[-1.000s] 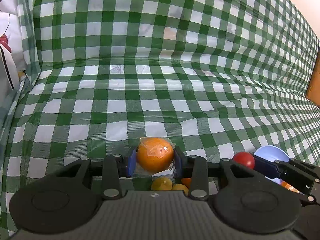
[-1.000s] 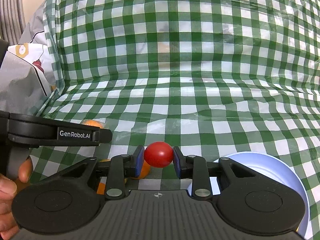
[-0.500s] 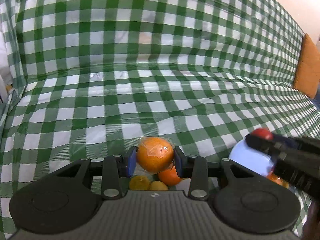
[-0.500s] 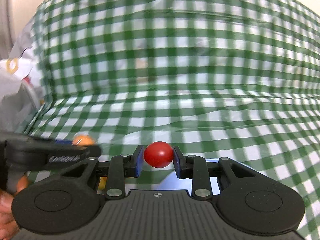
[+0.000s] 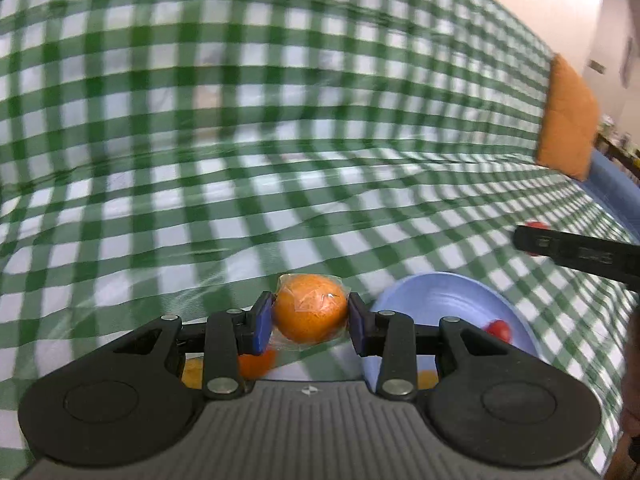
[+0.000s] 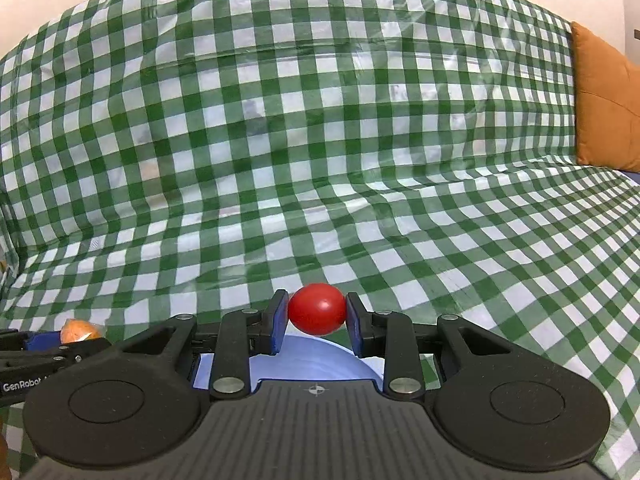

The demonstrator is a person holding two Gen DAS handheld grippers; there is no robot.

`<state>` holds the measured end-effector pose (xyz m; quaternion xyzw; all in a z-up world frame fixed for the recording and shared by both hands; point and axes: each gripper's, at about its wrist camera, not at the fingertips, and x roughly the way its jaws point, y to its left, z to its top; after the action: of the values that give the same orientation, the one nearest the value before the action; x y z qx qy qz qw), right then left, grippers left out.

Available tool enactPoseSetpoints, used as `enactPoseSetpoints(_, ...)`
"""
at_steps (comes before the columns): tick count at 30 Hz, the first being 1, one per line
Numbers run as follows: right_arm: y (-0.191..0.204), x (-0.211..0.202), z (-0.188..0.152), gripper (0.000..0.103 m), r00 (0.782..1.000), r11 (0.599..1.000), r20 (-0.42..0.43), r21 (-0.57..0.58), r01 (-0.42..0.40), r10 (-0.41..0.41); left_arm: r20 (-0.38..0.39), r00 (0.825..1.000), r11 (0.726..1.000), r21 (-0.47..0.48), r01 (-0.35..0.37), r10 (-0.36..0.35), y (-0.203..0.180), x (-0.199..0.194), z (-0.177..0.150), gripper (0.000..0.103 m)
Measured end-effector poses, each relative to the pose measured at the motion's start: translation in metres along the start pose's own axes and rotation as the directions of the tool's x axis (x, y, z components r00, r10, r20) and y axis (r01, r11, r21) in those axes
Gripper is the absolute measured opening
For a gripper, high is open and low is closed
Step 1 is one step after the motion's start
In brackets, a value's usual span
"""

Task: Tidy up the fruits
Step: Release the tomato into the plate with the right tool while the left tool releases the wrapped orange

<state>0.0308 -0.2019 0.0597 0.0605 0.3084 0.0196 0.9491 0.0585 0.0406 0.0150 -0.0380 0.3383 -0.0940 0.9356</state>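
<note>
My left gripper [image 5: 310, 316] is shut on a plastic-wrapped orange [image 5: 311, 307], held above the green checked cloth just left of a light blue bowl [image 5: 436, 300]. A small red tomato [image 5: 498, 329] and an orange fruit [image 5: 427, 379] lie in the bowl. My right gripper [image 6: 317, 315] is shut on a red tomato [image 6: 317, 309], held over the bowl's [image 6: 316, 360] far rim. The right gripper shows at the right edge of the left wrist view [image 5: 576, 252]. The left gripper with its orange [image 6: 80, 330] shows at the lower left of the right wrist view.
More orange fruits [image 5: 256, 364] lie on the cloth under my left gripper. The green checked cloth [image 6: 320, 160] covers a sofa seat and back. An orange cushion [image 6: 608, 108] leans at the right end.
Both grippers have swung to the right with their fruit held. The bowl now lies under the right gripper and beside the left one. The cushion has come into view.
</note>
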Motion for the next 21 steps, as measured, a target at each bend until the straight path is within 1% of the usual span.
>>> enactPoseSetpoints(3,-0.004,0.001,-0.002,0.032,1.000,1.000,-0.007,0.010,-0.002,0.002,0.029,0.997,0.994,0.088,0.064,-0.067,-0.026,0.000,0.000,0.042)
enactPoseSetpoints(6,-0.003,0.002,-0.003,0.032,1.000,1.000,-0.007,0.006,-0.014,0.014,0.046,0.988,0.973,0.189,0.135,-0.147,-0.047,-0.005,-0.005,0.042)
enactPoseSetpoints(8,0.002,0.002,-0.005,0.032,0.999,1.000,-0.016,0.004,-0.027,0.027,0.035,0.978,0.957,0.215,0.194,-0.206,-0.054,-0.006,-0.009,0.044)
enactPoseSetpoints(9,0.006,0.002,-0.006,0.032,1.000,1.000,-0.019,0.000,-0.023,0.023,0.030,0.975,0.953,0.221,0.209,-0.220,-0.057,-0.006,-0.011,0.044)
enactPoseSetpoints(12,0.008,0.004,-0.007,0.035,0.999,1.000,-0.026,-0.003,-0.020,0.020,0.033,0.976,0.952,0.228,0.204,-0.217,-0.059,-0.006,-0.013,0.045)
enactPoseSetpoints(21,0.007,0.009,-0.008,0.035,0.999,0.999,-0.034,-0.005,-0.032,0.031,0.052,0.984,0.975,0.152,0.161,-0.170,-0.040,-0.005,-0.004,0.044)
